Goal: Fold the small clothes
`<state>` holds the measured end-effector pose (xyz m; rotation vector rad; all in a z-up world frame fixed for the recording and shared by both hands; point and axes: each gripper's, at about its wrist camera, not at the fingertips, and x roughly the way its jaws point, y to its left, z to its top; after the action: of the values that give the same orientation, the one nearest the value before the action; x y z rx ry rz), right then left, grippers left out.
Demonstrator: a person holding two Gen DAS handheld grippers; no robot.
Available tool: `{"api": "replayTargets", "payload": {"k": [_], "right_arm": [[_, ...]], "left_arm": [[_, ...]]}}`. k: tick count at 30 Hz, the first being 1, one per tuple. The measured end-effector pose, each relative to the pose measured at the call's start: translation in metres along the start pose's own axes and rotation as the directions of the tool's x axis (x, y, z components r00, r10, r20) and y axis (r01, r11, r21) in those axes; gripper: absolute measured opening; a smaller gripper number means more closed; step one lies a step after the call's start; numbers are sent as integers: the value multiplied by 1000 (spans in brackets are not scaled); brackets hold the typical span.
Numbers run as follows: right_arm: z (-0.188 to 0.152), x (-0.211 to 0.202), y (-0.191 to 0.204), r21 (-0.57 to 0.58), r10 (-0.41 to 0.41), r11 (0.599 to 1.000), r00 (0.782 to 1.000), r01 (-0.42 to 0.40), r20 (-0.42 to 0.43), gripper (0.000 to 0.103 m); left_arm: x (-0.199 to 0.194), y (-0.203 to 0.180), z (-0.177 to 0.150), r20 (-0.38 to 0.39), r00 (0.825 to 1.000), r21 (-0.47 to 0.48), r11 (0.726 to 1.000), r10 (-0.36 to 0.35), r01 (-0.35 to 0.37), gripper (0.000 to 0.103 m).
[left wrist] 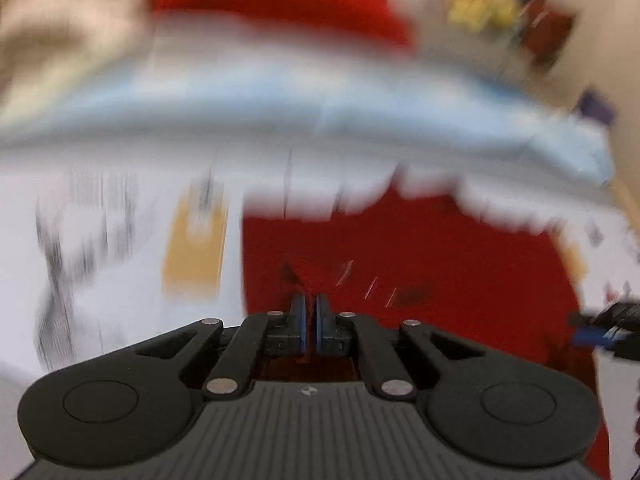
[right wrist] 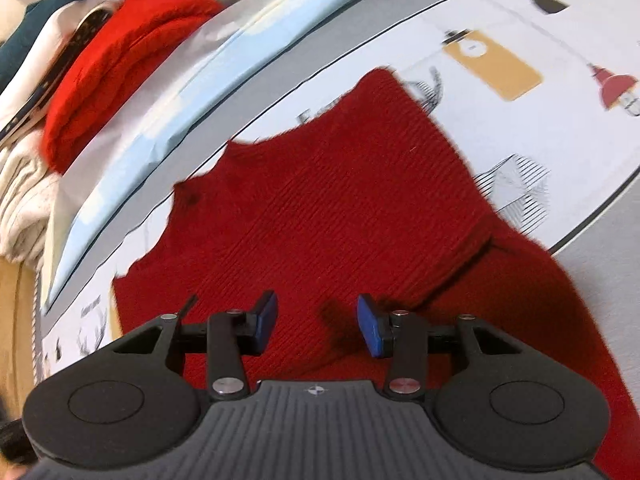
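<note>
A dark red knitted garment [right wrist: 340, 184] lies spread on a white printed cloth [right wrist: 560, 140], one part running off toward the lower right. My right gripper [right wrist: 316, 322] hovers just over its near part, open, with nothing between the blue pads [right wrist: 370, 330]. In the blurred left wrist view the same red garment [left wrist: 420, 248] lies under my left gripper [left wrist: 311, 312]. Its pads stand almost together, shut. The blur hides whether any knit is pinched between them.
A pile of folded clothes sits at the far left, with a bright red piece [right wrist: 120, 60] over a white one [right wrist: 20, 200]. A light blue strip [right wrist: 192, 92] runs along the far side of the printed cloth. A dark and blue object [left wrist: 604, 328] shows at the right edge.
</note>
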<state>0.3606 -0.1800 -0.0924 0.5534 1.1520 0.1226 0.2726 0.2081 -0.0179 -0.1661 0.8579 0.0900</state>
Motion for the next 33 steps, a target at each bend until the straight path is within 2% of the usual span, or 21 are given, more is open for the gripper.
{"api": "replayTargets", "payload": {"k": [2,3,4,5,7,9,13,16,18,19,20,23,26,28,30,33], "right_arm": [[2,-4,-3,17,-6,1000,999,5,40,47],[3,-5,-5,25,-7,1000,999,6,51,47],[3,-5,-7,33,-13,999,998,11,60,46],[3,-4,-9,41,-21,999,998,19,65,46],[3,-1,-18,72,-53,996,997,48,58,46],[4,4,-30,118,-85,990,996,80,38,46],[4,13,-53,224,-113,968,994,112,-7,47],[5,11,-52,213,-104,972,995,101,5,47],[6,11,-51,185,-102,978,994,95,28,46],[6,14,-53,180,-109,978,994,104,22,46],[5,19,-58,185,-125,975,992,122,7,46],[-2,21,-70,212,-138,968,990,135,-1,42],[-3,10,-62,155,-160,975,987,156,8,43],[-3,0,-58,125,-156,981,987,151,34,43],[-4,-15,-56,113,-153,983,986,144,71,43],[-8,-54,-47,73,-119,992,972,106,204,43]], "left_arm": [[-12,4,7,75,997,-37,999,2,1,4],[-9,9,7,68,998,-71,997,14,-9,5],[-2,15,5,34,999,-107,994,29,-25,5],[11,20,0,-37,998,-123,991,46,-50,5],[31,23,-10,-153,985,-100,991,75,-91,5],[32,28,-17,-158,984,-107,989,81,-99,5],[30,26,-15,-131,991,-95,995,20,-33,7],[43,23,-17,-128,992,-106,994,-24,10,7],[63,24,-31,-193,981,-113,993,-1,-21,8],[74,24,-40,-246,969,-102,994,16,-43,9],[81,25,-49,-261,965,-95,994,21,-47,10],[64,20,-42,-231,972,-90,993,48,-70,12],[28,9,-29,-120,992,-66,997,35,-43,22],[3,3,-26,-35,997,-38,997,72,-73,24],[-26,0,-23,58,991,-26,992,123,-122,24],[-84,7,-10,179,976,-70,991,121,-110,27]]}}
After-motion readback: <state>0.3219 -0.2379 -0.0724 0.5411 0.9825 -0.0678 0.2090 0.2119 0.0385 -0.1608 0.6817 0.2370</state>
